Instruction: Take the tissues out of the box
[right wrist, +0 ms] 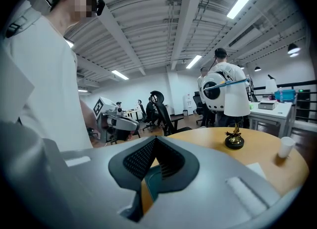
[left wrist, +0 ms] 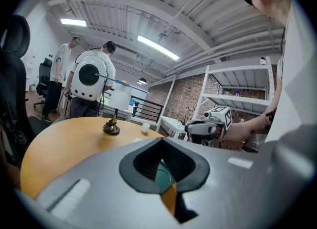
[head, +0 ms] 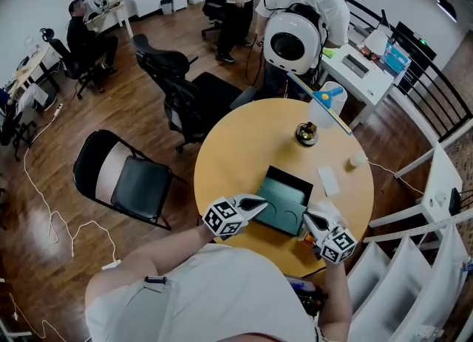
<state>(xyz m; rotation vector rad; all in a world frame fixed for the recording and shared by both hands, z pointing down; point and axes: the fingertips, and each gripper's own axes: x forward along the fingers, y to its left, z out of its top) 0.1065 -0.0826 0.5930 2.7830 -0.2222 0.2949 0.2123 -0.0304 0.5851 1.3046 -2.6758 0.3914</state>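
Observation:
A dark green tissue box [head: 284, 200] lies on the round yellow table [head: 236, 156], near its front edge. My left gripper [head: 263, 202] is shut with nothing in it, its tip at the box's left side. My right gripper [head: 306, 219] is also shut and holds nothing, its tip at the box's front right corner. A white crumpled tissue [head: 325, 207] lies just right of the box, beside the right gripper. In the left gripper view only a sliver of the box [left wrist: 162, 176] shows past the jaws. The right gripper view also shows only a sliver of the box [right wrist: 153, 181].
Beyond the box stand a small brass ornament [head: 306, 134], a white paper cup [head: 358, 159] and a flat white sheet [head: 327, 181]. Black chairs [head: 133, 178] stand left of the table. People stand behind it at a white desk [head: 362, 67]. White shelving [head: 414, 259] is to the right.

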